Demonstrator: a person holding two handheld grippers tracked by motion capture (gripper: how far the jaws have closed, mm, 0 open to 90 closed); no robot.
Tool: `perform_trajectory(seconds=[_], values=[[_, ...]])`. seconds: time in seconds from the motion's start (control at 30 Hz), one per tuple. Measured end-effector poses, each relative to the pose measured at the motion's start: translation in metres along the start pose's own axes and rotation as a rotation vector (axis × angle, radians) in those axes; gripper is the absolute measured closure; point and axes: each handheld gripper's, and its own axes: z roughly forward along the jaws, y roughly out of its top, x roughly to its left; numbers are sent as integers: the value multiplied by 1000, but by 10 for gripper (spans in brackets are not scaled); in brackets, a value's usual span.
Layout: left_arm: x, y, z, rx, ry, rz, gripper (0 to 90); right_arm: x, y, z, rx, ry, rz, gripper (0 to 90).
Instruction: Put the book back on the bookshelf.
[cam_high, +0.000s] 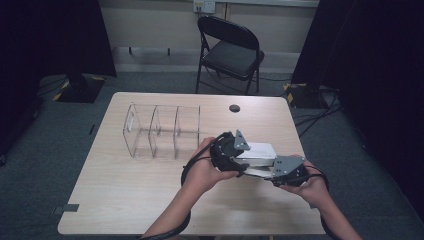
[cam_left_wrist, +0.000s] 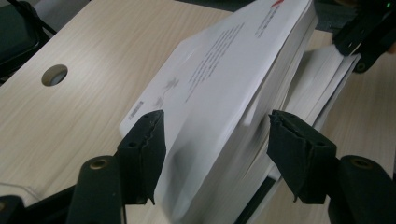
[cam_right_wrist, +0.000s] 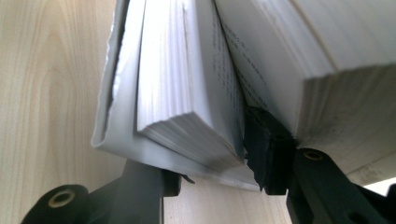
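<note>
A stack of white paperback books is held just above the table between my two grippers. My left gripper comes at it from the left. In the left gripper view its jaws stand either side of the tilted top book; the right pad sits slightly off the page edges. My right gripper comes from the right. In the right gripper view its jaws clamp one white book, one pad under the cover, the other wedged against a second book.
A clear plastic organiser with three compartments stands on the table's far left half. A round cable hole is near the far edge. A black folding chair stands beyond the table. Dark curtains flank both sides.
</note>
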Motion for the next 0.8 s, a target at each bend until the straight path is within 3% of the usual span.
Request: perform_trajectory(seconds=[0.03, 0.17, 0.3, 0.37, 0.8], values=[[1, -4, -2, -3, -18, -17, 366, -1, 0, 0, -2, 2, 0, 600], [5, -14, -8, -28, -15, -42, 333, -4, 1, -1, 4, 13, 17, 600], [7, -22, -15, -7, -26, -46, 336, -8, 1, -2, 1, 24, 33, 599], [7, -28, -16, 7, -26, -39, 328, -11, 2, -2, -3, 32, 35, 599], [13, -69, -3, 17, -64, -113, 314, -20, 4, -7, -14, 85, 75, 601]])
